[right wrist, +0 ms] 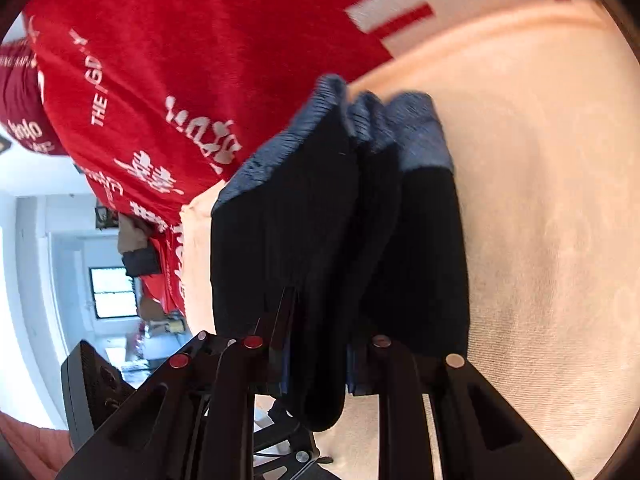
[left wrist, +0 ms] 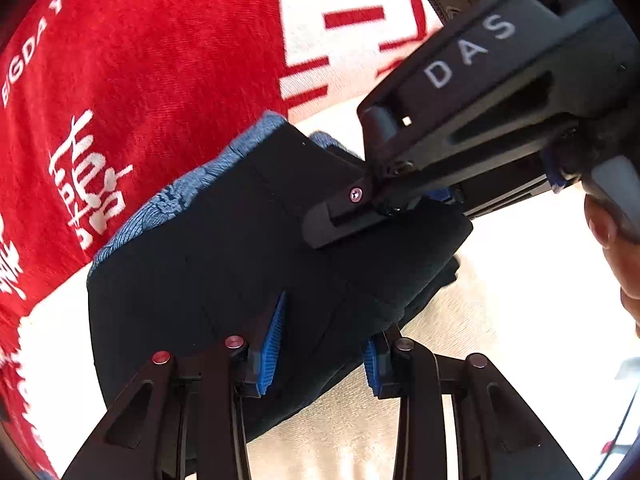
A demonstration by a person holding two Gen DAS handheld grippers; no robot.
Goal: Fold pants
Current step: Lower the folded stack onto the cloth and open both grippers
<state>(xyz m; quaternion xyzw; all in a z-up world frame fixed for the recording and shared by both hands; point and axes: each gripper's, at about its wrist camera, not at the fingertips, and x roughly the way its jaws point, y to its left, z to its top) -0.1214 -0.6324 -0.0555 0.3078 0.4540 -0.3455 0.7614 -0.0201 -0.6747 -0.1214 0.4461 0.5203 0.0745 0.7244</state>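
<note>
Left wrist view:
Pants: one dark pair (left wrist: 240,240), folded, blue patterned band at its far end, lying on the bed.
Left gripper (left wrist: 320,354): blue pads clamped on the near edge of the pants.
Right gripper (left wrist: 340,216): reaching in from the right, fingertips pinching the top fold.
Bed: cream cover (left wrist: 500,300); one red blanket (left wrist: 160,60) with white lettering along its far side.

Right wrist view:
Pants (right wrist: 340,240): bunched in hanging folds.
Right gripper (right wrist: 318,364): clamped on that cloth.
Room: white walls, one window (right wrist: 112,292) at left.
</note>
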